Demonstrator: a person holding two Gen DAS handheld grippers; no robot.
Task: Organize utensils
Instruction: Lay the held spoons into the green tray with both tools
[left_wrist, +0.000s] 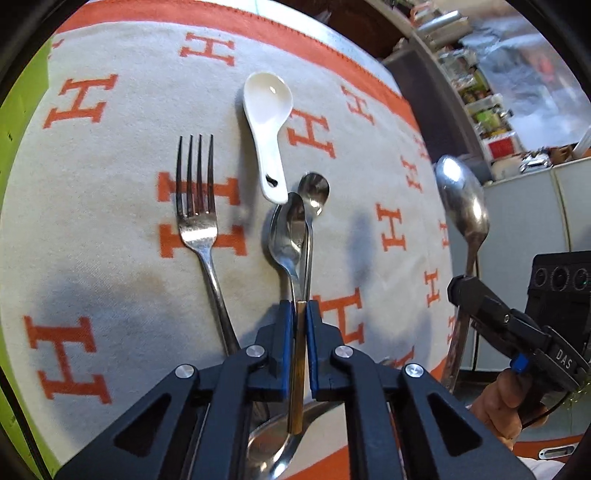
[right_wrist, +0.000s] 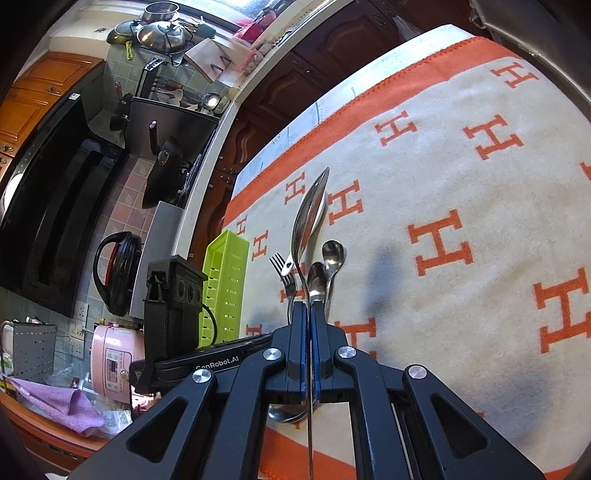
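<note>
My left gripper (left_wrist: 301, 308) is shut on the gold-toned handle of a small steel spoon (left_wrist: 314, 190) and holds it above the cloth. A second steel spoon (left_wrist: 288, 236) lies just beside it, and a third spoon bowl (left_wrist: 266, 446) shows under the jaws. A steel fork (left_wrist: 197, 221) and a white ceramic spoon (left_wrist: 267, 114) lie on the cloth. My right gripper (right_wrist: 307, 310) is shut on a large steel spoon (right_wrist: 308, 218), held upright off the table's right edge; it also shows in the left wrist view (left_wrist: 461, 203).
A cream cloth with orange H letters (right_wrist: 461, 192) covers the table. A lime-green slotted utensil tray (right_wrist: 225, 280) stands at the table's left edge. Beyond it are a kitchen counter, a pink rice cooker (right_wrist: 114, 362) and a stove.
</note>
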